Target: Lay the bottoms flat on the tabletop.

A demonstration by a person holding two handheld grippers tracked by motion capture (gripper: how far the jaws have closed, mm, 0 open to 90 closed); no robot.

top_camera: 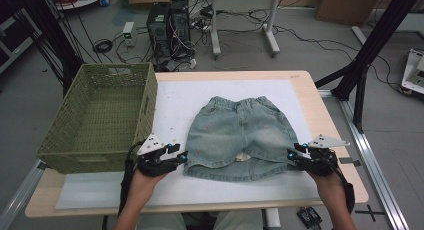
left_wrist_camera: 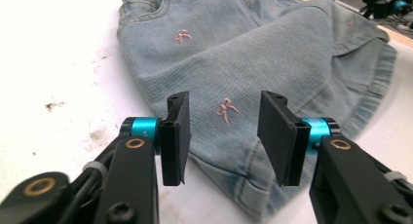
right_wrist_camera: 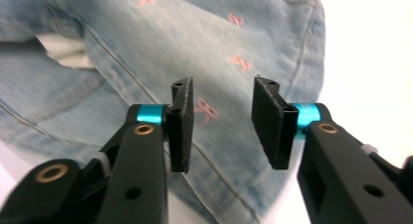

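On the white mat (top_camera: 125, 190) that covered the wooden table (top_camera: 330, 120), a pair of light denim shorts (top_camera: 240, 137) lay spread flat, waistband away from me and hems toward me, with little pink bow marks stitched across the fabric. I had my left gripper (top_camera: 176, 157) at the near left hem corner and my right gripper (top_camera: 295, 156) at the near right hem corner, so both sat just beside the cloth at opposite ends of the lower edge. In the left gripper view my left gripper (left_wrist_camera: 224, 136) had its jaws standing apart, and the pads weren't pressing on anything; the denim just lay flat on the mat under the gap, with one pink bow showing between them. Same deal on the other side: my right gripper (right_wrist_camera: 221, 129) hung over the shorts (right_wrist_camera: 146, 53) with the jaws parted, nothing pinched, fabric a bit blurry below. A green woven basket (top_camera: 100, 115) sat on the left end of the table, near the shorts but not touching them.
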